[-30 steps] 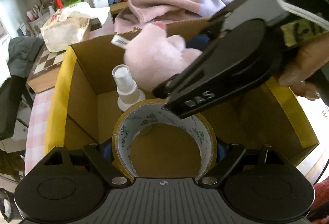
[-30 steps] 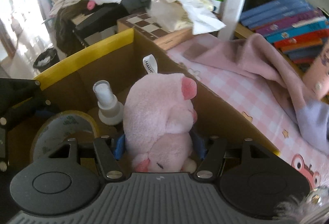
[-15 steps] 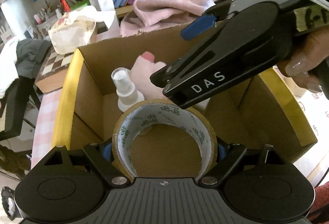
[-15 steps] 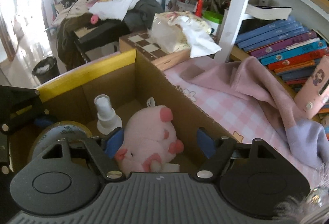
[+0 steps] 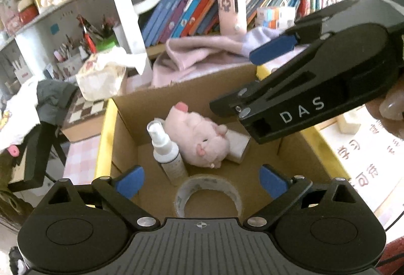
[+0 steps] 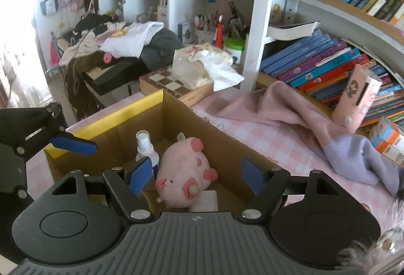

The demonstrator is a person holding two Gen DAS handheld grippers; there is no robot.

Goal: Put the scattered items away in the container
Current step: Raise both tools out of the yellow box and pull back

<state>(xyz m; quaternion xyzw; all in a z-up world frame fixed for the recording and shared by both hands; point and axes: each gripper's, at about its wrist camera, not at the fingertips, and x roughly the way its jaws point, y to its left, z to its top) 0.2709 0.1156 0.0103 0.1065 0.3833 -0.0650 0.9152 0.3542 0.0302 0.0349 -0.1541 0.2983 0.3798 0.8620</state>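
Left wrist view shows both your hand-held grippers, left [image 5: 200,180] and right [image 6: 195,175], released over the cardboard box [image 5: 107,133], so seek another stray item.

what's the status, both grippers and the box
Left hand-held gripper open, right open, both above box. Tape, pig, spray bottle inside. Nothing in the way.

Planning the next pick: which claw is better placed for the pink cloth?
Right, probably: the right claw is open and empty, and the pink cloth lies on its side of the cardboard box.
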